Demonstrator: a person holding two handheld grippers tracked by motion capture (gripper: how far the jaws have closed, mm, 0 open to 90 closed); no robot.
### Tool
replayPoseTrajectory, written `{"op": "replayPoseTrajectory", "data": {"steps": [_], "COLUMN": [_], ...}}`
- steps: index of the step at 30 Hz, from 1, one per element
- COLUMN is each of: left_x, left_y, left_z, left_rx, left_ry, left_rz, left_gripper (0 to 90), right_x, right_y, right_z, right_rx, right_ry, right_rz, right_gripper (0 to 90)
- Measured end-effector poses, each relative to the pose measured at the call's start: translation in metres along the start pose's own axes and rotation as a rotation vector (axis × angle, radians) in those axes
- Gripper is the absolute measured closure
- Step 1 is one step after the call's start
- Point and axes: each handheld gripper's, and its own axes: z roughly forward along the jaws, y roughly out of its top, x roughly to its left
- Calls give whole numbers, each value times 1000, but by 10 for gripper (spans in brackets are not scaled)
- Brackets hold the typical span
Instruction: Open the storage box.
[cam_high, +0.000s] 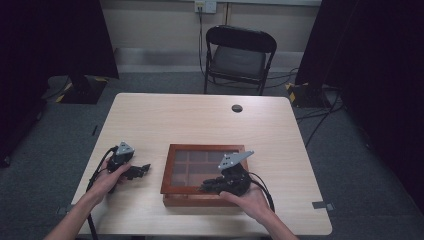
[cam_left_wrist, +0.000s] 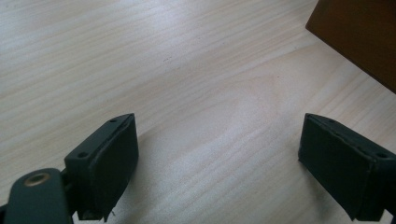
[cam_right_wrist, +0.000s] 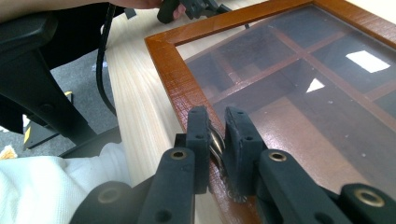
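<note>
One small metal latch (cam_right_wrist: 215, 145) on the near rim of the glass-lidded wooden box (cam_high: 204, 150) is all the right gripper (cam_right_wrist: 217, 122) pinches – it could slip off – while the left gripper (cam_left_wrist: 217, 154) rests wide open, empty, on the tabletop (cam_high: 200, 120) beside the box.

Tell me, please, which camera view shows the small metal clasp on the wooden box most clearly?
The right gripper view: the right claw is shut on the metal clasp at the front edge of the wooden box. In the high view the claw covers that spot. The left gripper view catches just a box corner.
</note>
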Motion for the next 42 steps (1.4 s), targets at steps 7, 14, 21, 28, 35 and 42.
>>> {"op": "replayPoseTrajectory", "data": {"steps": [7, 14, 21, 28, 35, 42], "left_x": [0, 0, 0, 0, 0, 0], "left_y": [0, 0, 0, 0, 0, 0], "left_z": [0, 0, 0, 0, 0, 0], "left_rx": [0, 0, 0, 0, 0, 0], "left_ry": [0, 0, 0, 0, 0, 0], "left_rz": [2, 2, 3, 0, 2, 1], "left_gripper": [116, 116, 116, 116, 116, 116], "right_x": [0, -1, -1, -2, -3, -4], "right_y": [8, 13, 17, 22, 25, 31], "right_z": [-5, -8, -11, -14, -16, -20], "right_rx": [-11, -9, -20, -15, -20, -36], "right_ry": [0, 0, 3, 6, 6, 3], "right_rz": [-9, -13, -13, -15, -19, -14], "right_gripper": [810, 810, 811, 812, 812, 812]}}
